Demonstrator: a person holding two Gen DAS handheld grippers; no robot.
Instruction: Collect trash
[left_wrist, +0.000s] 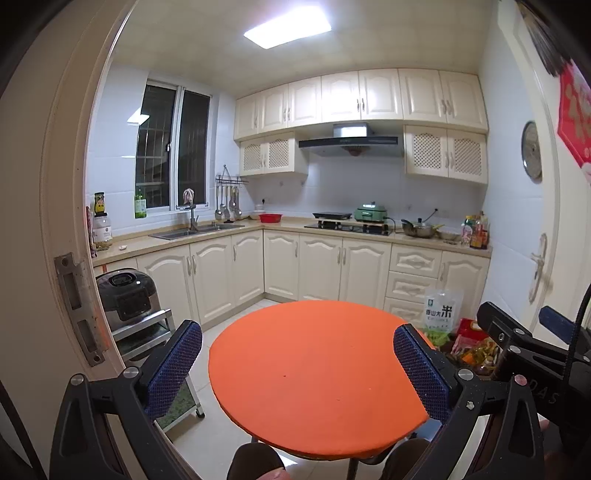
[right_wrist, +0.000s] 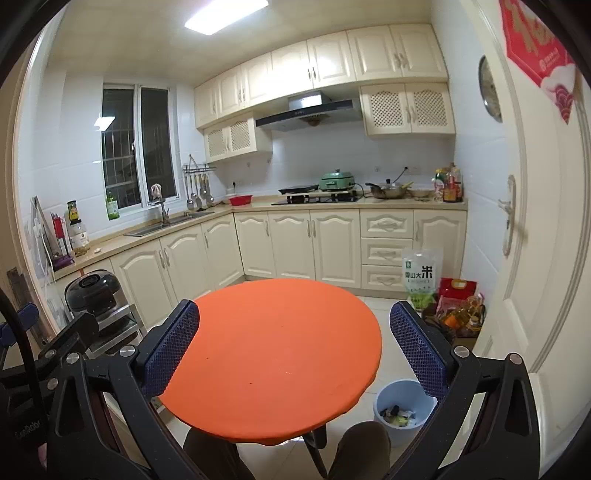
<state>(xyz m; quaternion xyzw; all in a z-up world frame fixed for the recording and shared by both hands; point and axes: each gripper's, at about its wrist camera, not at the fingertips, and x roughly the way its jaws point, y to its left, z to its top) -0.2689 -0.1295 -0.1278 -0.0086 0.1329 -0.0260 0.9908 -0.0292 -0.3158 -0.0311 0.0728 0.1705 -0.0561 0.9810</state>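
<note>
- Fingers of the left gripper (left_wrist: 297, 373) stand wide apart with nothing between them, held above the near edge of the round orange table (left_wrist: 317, 376).
- Right gripper (right_wrist: 295, 350) is likewise spread wide and holds nothing, hovering over the same table.
- Pale blue trash bin (right_wrist: 402, 406) stands on the tiled floor at about 4 o'clock from the table in the right wrist view, just beside the table's edge; scraps of trash (right_wrist: 400, 412) lie in its bottom.
- Rice bag (right_wrist: 421, 277) and a cluster of packets and bottles (right_wrist: 458, 314) sit on the floor at 2 o'clock, near the door (right_wrist: 535, 221).
- Knees (right_wrist: 362, 446) of the person show at 6 o'clock, under the table.
</note>
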